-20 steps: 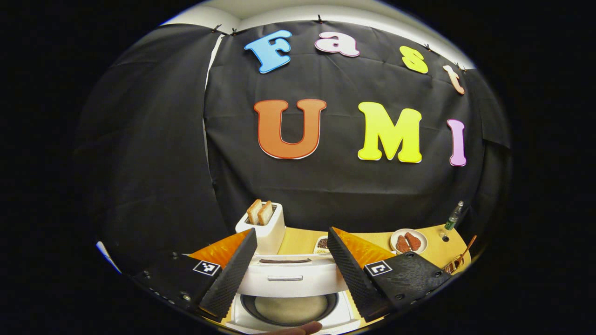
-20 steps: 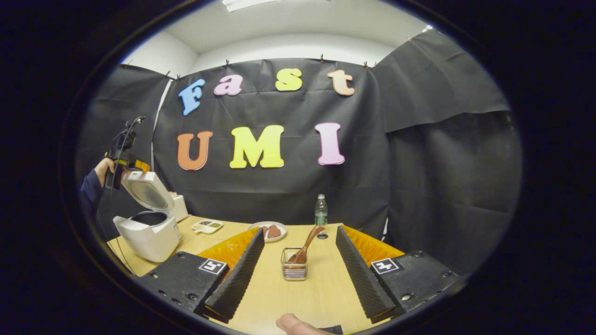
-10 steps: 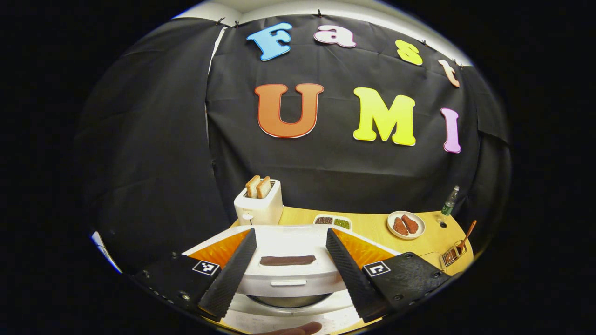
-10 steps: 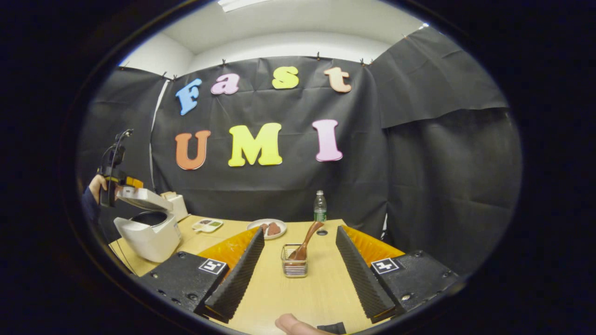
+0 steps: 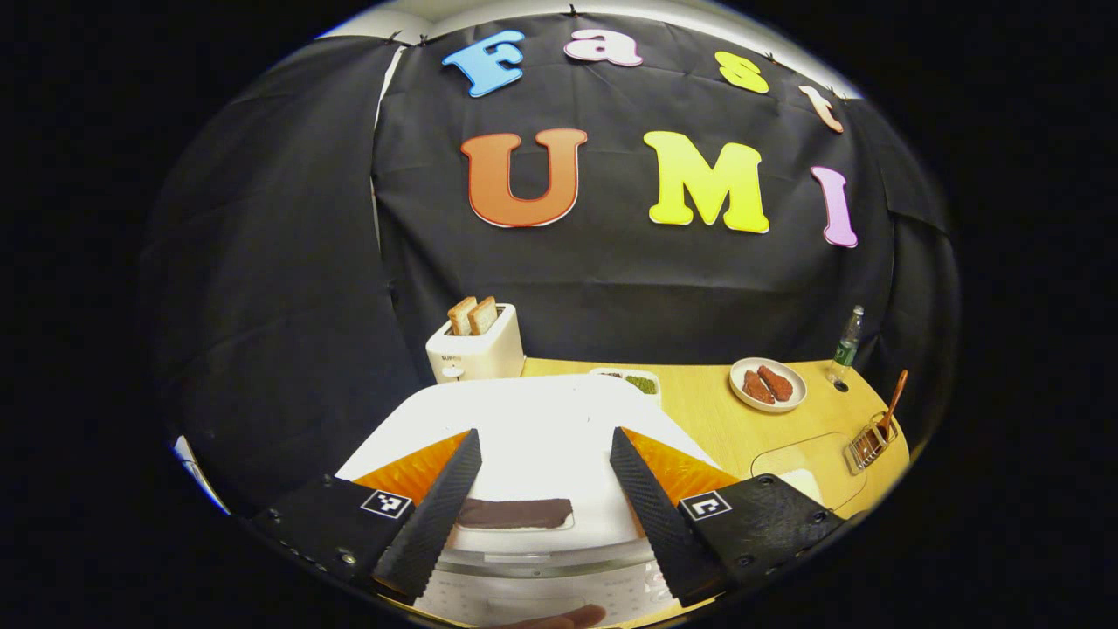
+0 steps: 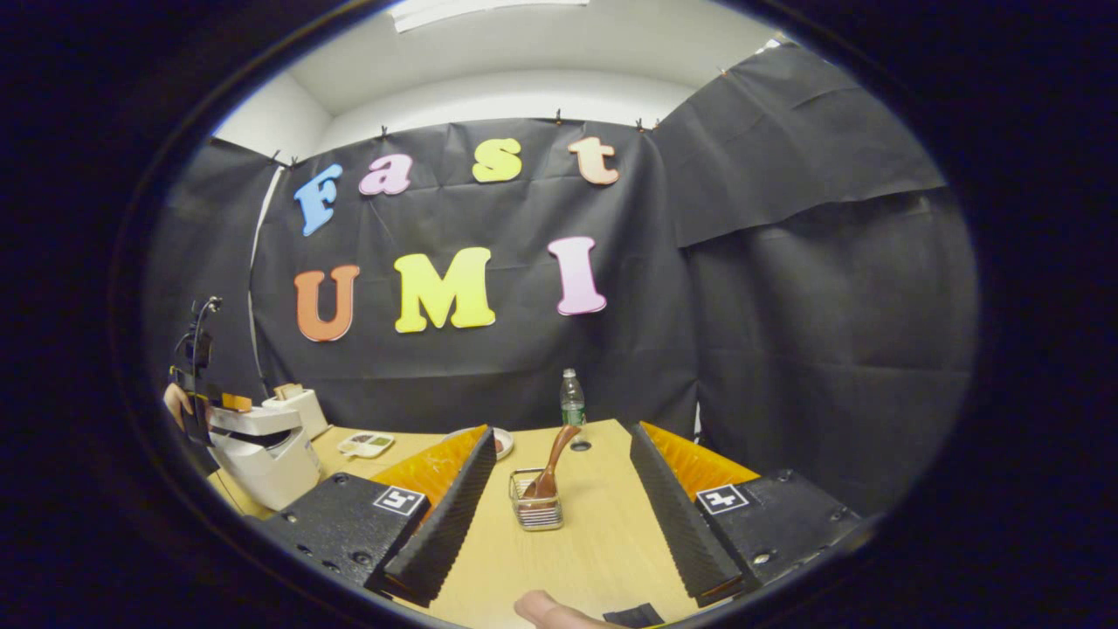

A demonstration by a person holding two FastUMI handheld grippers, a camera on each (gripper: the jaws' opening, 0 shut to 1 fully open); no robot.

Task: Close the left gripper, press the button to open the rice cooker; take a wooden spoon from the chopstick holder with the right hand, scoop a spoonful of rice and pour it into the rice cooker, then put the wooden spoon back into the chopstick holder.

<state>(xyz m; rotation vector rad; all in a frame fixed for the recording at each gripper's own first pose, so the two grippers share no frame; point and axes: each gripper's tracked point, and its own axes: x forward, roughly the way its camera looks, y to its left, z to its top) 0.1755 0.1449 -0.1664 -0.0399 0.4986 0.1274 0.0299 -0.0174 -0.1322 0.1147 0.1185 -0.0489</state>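
The left gripper (image 5: 541, 498) is hovering just above the rice cooker (image 5: 524, 437), its jaws standing apart over the smooth white lid, which is lying down on the body; in the right gripper view the cooker (image 6: 262, 450) is sitting at the left edge of the worktop (image 6: 594, 542), looking closed or nearly so. Judging by the task, the opening step is the one in hand: the jaws are not yet together, and the next move is calling for closing them and pressing the button, which I cannot pick out for certain near the dark strip on the lid's front.

The right gripper (image 6: 559, 515) is waiting with its jaws wide apart and nothing between them, facing the chopstick holder (image 6: 534, 508), a small square wire basket near the middle of the pale wood-grain worktop. The wooden spoon (image 6: 552, 463) is leaning in it, glossy brown, handle up. Its slanted, rounded handle is likely asking for a square, firm pinch.
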